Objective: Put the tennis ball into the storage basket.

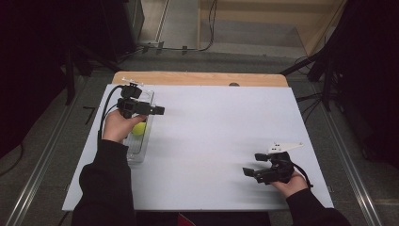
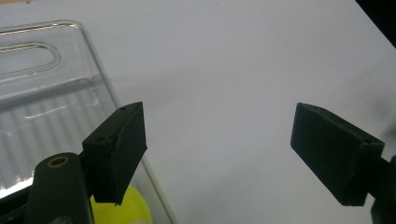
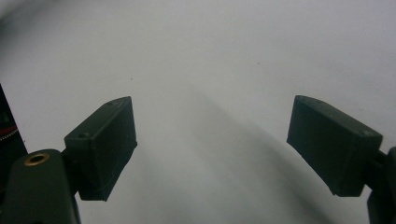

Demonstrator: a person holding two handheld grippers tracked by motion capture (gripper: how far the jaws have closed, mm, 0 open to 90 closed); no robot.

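**A:** What does the high view give you that your gripper views don't?

**B:** The whole layout. My left gripper [image 1: 157, 110] hangs over the clear tray [image 1: 147, 96] at about 10 o'clock on the worktop [image 1: 211, 127], and my right gripper [image 1: 251, 165] sits near 4 o'clock, well apart. The left gripper view adds the tray's ribbed floor up close.

**A:** Counts?

**B:** One tray, one yellow ball [image 1: 139, 129] inside it, two grippers. Both have jaws apart, nothing between them. The ball [image 2: 122, 211] peeks out under my left jaw.
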